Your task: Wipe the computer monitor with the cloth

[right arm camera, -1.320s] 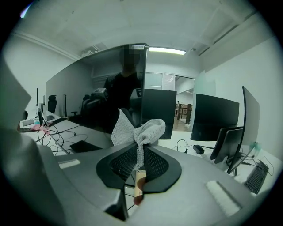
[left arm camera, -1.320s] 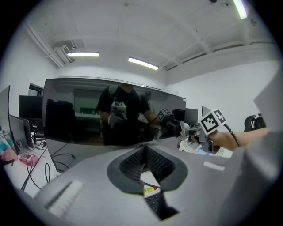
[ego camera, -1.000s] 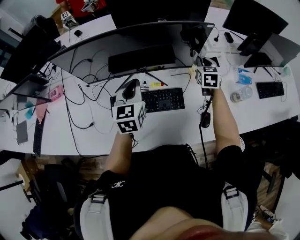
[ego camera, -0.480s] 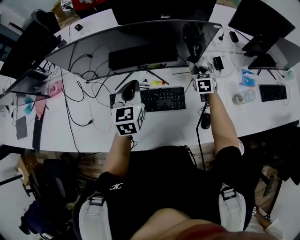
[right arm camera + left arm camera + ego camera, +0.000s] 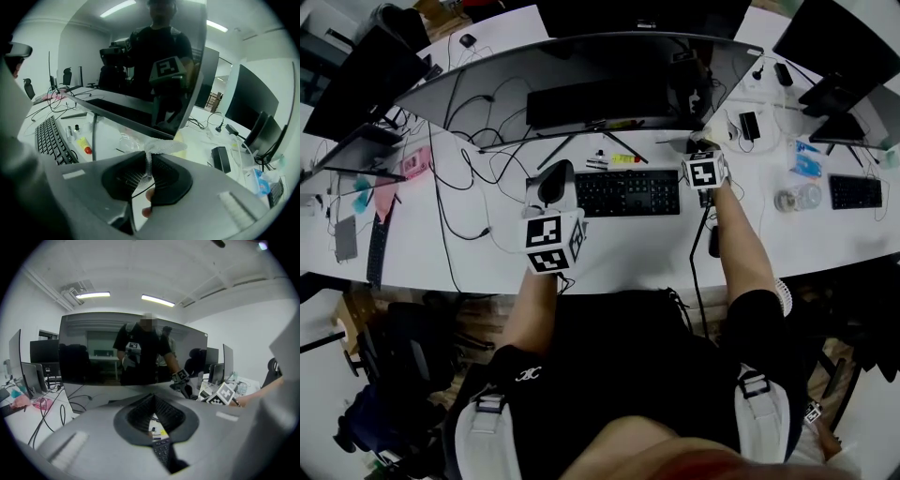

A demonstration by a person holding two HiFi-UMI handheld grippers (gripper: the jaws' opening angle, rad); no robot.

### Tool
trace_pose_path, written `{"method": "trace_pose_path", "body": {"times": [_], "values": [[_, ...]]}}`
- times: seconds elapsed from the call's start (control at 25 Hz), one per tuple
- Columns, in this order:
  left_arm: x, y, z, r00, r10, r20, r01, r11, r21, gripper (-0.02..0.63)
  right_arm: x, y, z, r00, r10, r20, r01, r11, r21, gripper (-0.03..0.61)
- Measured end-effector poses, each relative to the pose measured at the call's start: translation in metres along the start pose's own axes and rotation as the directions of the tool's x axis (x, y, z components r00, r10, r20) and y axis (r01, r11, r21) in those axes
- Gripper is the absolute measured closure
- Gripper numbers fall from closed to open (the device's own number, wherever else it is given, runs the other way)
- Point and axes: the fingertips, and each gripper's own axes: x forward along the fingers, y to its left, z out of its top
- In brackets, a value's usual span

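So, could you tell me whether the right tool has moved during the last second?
Yes: the right tool drew back from the monitor toward the keyboard.

Monitor [image 5: 93,348] screen glossy, reflective; cloth [image 5: 164,146] white, knobbly weave; desk [image 5: 637,251] smooth matt white.

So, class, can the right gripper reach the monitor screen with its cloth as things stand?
Probably yes: the right gripper holds the cloth close to the monitor, at its right end, with nothing visible between them.

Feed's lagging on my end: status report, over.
Left gripper shut, empty. Right gripper shut on cloth, at lower corner of monitor. Nothing between them.
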Motion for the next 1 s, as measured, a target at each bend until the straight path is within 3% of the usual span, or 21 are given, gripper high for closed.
{"method": "trace_pose_path", "body": {"times": [0.28,1.0], "values": [[-0.017,0.024,-0.007,1.0,0.028,0.008,-0.028,1.0,0.002,0.558,0.003,0.044,0.02,1.0,0.022,0.016,-0.021,0.998,-0.063,0.548],[-0.072,0.17,-0.013,0.993,0.114,0.019,-0.113,0.992,-0.052,0.559,0.028,0.195,0.076,0.998,0.062,-0.003,-0.062,0.987,-0.147,0.548]]}}
